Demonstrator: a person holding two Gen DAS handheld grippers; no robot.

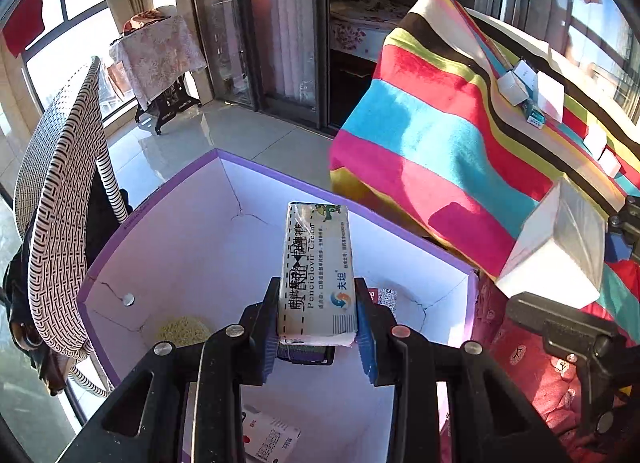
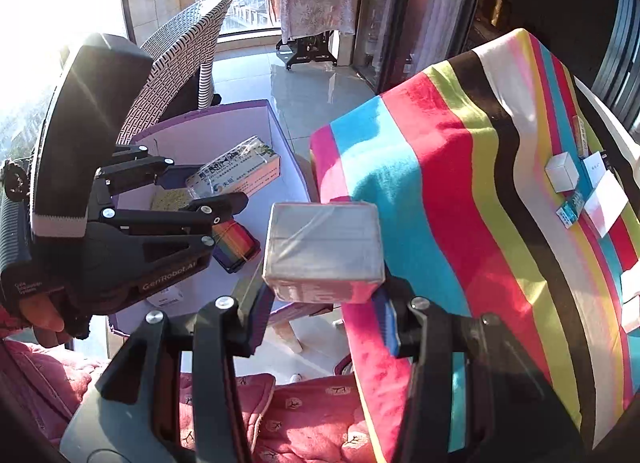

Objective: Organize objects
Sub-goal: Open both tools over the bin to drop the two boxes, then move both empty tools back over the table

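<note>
Glossy film-wrapped cardboard cream carton (image 1: 318, 271), shiny taped white box (image 2: 324, 247), fuzzy striped fleece blanket (image 1: 432, 151), matt purple-edged paperboard box (image 1: 192, 231), woven wicker chair (image 1: 60, 215), polished floor tiles (image 1: 240, 135)

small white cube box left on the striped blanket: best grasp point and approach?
Take the white cube box across two opposite side faces, coming from above. It sits squarely on the striped blanket with its top and sides exposed. A flat white packet lies close on one side, so probably close the fingers across the other pair of faces. Both grippers already hold boxes, so one must unload first.
</note>
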